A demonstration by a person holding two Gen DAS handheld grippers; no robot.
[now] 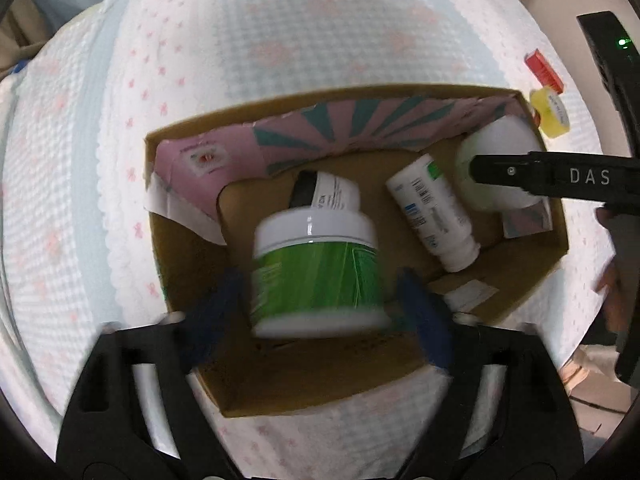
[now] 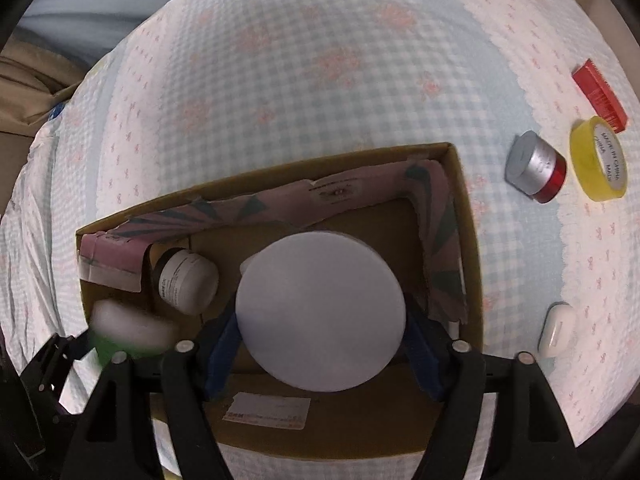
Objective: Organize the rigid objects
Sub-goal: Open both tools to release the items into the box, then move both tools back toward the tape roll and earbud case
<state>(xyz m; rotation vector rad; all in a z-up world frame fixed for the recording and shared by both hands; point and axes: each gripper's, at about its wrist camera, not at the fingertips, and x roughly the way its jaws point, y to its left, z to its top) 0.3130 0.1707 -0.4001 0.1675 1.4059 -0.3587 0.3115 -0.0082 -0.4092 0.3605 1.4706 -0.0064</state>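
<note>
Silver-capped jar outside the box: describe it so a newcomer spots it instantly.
Start at the cardboard box on the checked cloth. Just past its far right corner, the small jar lies tipped beside a yellow tape roll. Only it pairs a silver cap with a red base.

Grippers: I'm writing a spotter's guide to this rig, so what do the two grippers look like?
Both look alike: the left gripper and right gripper have black slotted frames carrying dark blue finger pads. The right one shows round silver screw heads, and its black side reads DAS in pale letters.

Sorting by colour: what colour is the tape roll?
Yellow; the tape roll shows best in the right wrist view.
</note>
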